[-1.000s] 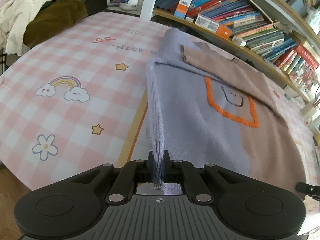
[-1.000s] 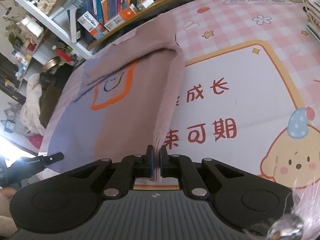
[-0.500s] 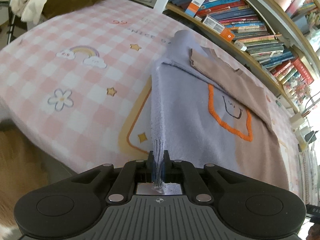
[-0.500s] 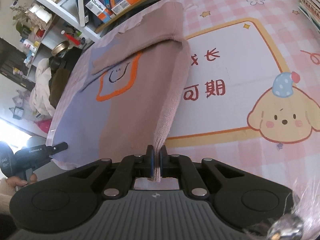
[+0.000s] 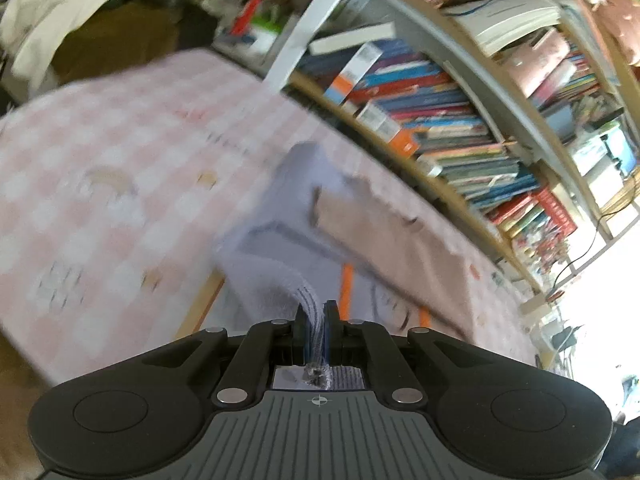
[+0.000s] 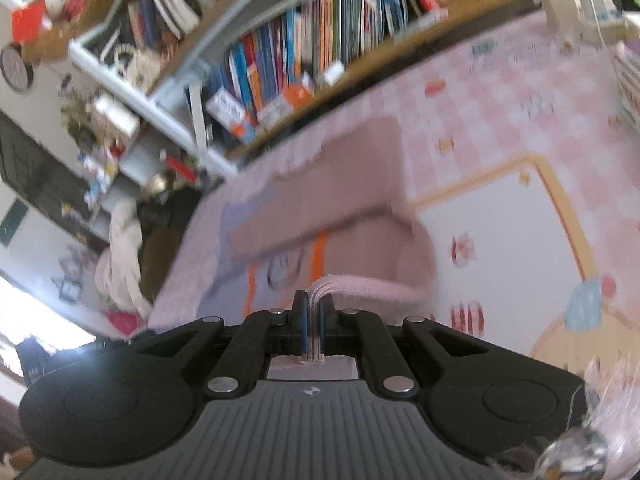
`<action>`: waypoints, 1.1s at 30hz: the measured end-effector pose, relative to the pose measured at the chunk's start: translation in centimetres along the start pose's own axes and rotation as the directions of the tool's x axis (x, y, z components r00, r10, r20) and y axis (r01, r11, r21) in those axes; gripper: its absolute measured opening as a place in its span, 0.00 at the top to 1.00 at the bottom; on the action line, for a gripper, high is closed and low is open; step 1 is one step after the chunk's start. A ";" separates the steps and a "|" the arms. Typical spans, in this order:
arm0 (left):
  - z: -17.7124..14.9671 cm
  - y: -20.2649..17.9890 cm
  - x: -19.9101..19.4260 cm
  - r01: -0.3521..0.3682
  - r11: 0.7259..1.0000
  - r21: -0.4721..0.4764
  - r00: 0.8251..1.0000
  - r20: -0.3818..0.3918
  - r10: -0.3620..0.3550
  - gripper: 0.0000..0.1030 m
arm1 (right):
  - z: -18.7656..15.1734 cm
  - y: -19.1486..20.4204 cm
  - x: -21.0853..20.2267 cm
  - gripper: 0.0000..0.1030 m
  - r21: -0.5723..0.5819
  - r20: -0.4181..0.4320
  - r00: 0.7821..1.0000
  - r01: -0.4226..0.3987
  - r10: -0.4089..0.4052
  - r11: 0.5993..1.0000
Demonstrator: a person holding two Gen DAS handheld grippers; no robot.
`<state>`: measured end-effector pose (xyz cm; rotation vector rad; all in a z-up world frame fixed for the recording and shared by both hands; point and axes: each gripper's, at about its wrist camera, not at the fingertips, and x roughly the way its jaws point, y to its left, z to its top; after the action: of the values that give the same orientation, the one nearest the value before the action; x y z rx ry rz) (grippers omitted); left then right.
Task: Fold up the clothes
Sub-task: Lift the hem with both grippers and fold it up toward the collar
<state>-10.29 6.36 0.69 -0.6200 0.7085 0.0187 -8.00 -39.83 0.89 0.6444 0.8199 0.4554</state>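
A knit sweater, lavender on one half and tan-pink on the other, with an orange-outlined face patch, lies on the pink checked table cover. My left gripper is shut on the ribbed lavender hem corner. In the right wrist view my right gripper is shut on the ribbed pink hem corner. Both corners are lifted off the table, and the cloth bends up from the table toward the jaws. Both views are motion-blurred.
A long bookshelf packed with books runs along the far side of the table. A heap of pale and brown clothes sits at the far left. The printed mat with a cartoon animal lies right of the sweater.
Both grippers have risen and carried the sweater's hem up and toward the far side. The cloth near the jaws now curls over instead of hanging as a flat sheet.
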 end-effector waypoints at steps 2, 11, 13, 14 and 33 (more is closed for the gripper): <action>1.2 -0.3 0.4 0.014 1.000 -0.002 1.000 0.022 -0.014 0.95 | 1.3 -0.1 0.3 0.95 0.026 0.036 0.999 -0.005 0.004 1.000; 6.6 -1.3 4.0 0.065 0.998 -0.023 0.997 0.050 -0.064 0.95 | 6.5 -0.1 2.5 0.95 0.124 0.139 0.990 -0.037 0.020 0.992; 7.7 -1.6 5.0 0.070 0.997 -0.016 0.997 0.044 -0.069 0.95 | 7.3 -0.2 3.2 0.95 0.138 0.149 0.989 -0.034 0.013 0.990; 8.1 -1.7 5.5 0.072 0.997 -0.017 0.997 0.040 -0.071 0.95 | 7.7 -0.3 3.5 0.95 0.145 0.153 0.988 -0.032 0.009 0.989; 11.8 -0.8 15.2 0.006 1.000 0.000 0.996 -0.086 -0.006 0.94 | 12.6 -2.5 12.1 0.94 0.216 0.132 0.981 0.110 -0.140 0.970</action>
<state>8.63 9.20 -1.26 -0.6261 0.7899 -0.0139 9.53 -38.76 -0.68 0.8052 0.7686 0.2053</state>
